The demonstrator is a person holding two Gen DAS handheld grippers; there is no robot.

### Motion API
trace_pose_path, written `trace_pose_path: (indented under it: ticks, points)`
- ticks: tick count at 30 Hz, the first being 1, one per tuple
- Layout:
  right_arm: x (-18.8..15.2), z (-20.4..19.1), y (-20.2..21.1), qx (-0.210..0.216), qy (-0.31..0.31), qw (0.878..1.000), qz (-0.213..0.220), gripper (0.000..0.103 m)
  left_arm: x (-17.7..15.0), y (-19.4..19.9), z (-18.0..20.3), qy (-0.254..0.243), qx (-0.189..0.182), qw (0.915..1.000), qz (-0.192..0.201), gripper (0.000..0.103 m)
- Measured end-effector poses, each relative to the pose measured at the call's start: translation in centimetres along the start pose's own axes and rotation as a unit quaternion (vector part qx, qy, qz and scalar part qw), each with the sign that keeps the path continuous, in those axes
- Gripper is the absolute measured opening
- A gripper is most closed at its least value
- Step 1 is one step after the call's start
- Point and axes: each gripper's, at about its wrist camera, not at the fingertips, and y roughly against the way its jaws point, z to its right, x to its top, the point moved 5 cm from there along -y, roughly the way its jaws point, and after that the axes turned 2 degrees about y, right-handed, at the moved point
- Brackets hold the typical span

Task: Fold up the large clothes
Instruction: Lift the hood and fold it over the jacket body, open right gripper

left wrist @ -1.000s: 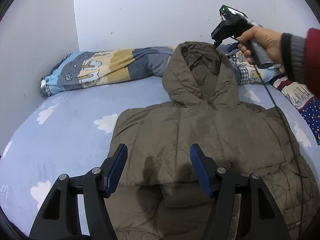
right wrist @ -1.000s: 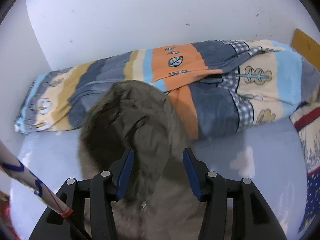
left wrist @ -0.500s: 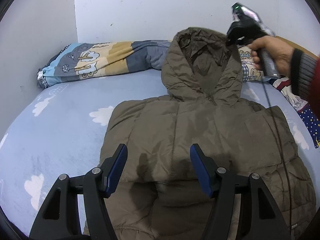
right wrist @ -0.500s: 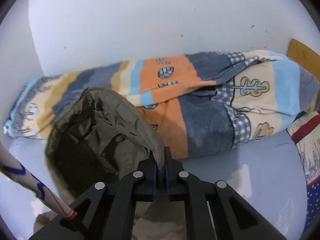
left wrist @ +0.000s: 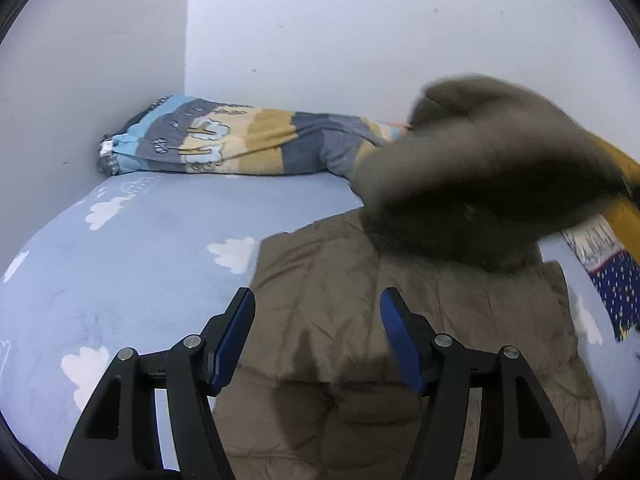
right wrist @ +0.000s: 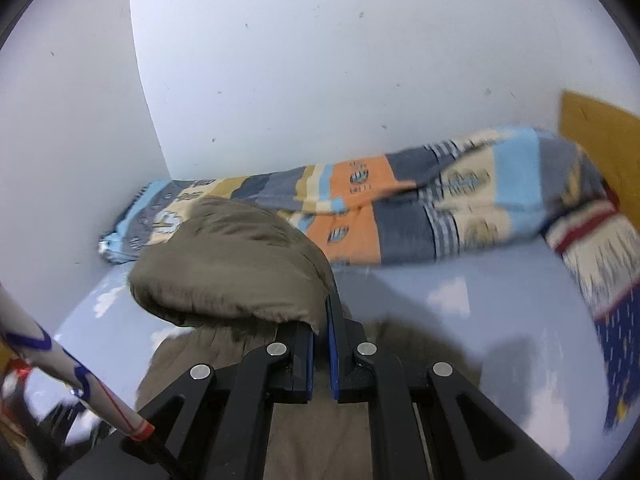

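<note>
**Hood lifted by the right gripper, left gripper open above the jacket**

The right gripper (right wrist: 320,320) has its two blue-padded fingers (right wrist: 333,320) pressed narrow on the edge of the hood (right wrist: 228,264), and the hood hangs lifted above the body of the jacket (right wrist: 320,440). In the left wrist view the same hood (left wrist: 492,160) is blurred and raised over the collar area, and it leans toward the near side.

The left gripper (left wrist: 316,320) has its fingers (left wrist: 234,338) wide apart and holds nothing; it hovers above the lower part of the jacket (left wrist: 360,312), and I cannot tell whether it touches the cloth.

There is one jacket, olive-brown and padded. It lies flat on the bed (left wrist: 132,256), on a light blue sheet with white clouds. Its long axis runs from the near edge toward the wall (left wrist: 360,32), with the hood end at the far side.

Behind the jacket, along the wall, lies one rolled striped blanket (left wrist: 224,144) with blue, grey, yellow and orange bands. At the right side one more patterned cloth (right wrist: 600,264) with dark blue and red parts is visible. A white stick with blue marks (right wrist: 60,356) crosses the lower left corner of the right wrist view.
</note>
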Motion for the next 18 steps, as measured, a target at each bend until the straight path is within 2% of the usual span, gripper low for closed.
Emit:
trace_pose_path:
  ticks: [2,5,7,10,12,15,18]
  points:
    - [-3.6,0.2,1.6,-0.001,-0.012,1.000,-0.010,0.006,0.3,0.4,-0.4,0.009,0.003,0.9999,0.007,0.064]
    - [-8.7,0.5,1.7,-0.006,-0.028,0.999,-0.040,0.006,0.5,0.9,-0.6,0.012,0.009,0.9997,0.017,0.064]
    - [-12.0,0.8,0.5,-0.026,-0.022,0.997,-0.068,0.006,0.3,0.7,-0.3,0.005,0.010,0.9998,0.015,0.065]
    - [-16.8,1.2,-3.6,-0.060,0.027,0.987,-0.146,0.006,0.0,0.0,0.6,-0.007,0.005,0.9999,0.008,0.065]
    - [-18.4,1.5,-5.3,-0.059,0.034,0.982,-0.174,0.006,-0.4,-0.8,1.7,-0.021,0.000,0.9998,-0.002,0.065]
    - [-18.6,1.4,-5.9,-0.063,0.041,0.982,-0.172,0.006,-1.2,-2.2,3.5,-0.028,-0.024,0.9991,-0.020,0.066]
    - [-18.5,1.0,-5.8,-0.065,0.055,0.982,-0.171,0.006,-2.5,-4.3,5.3,-0.060,-0.024,0.9971,-0.040,0.069]
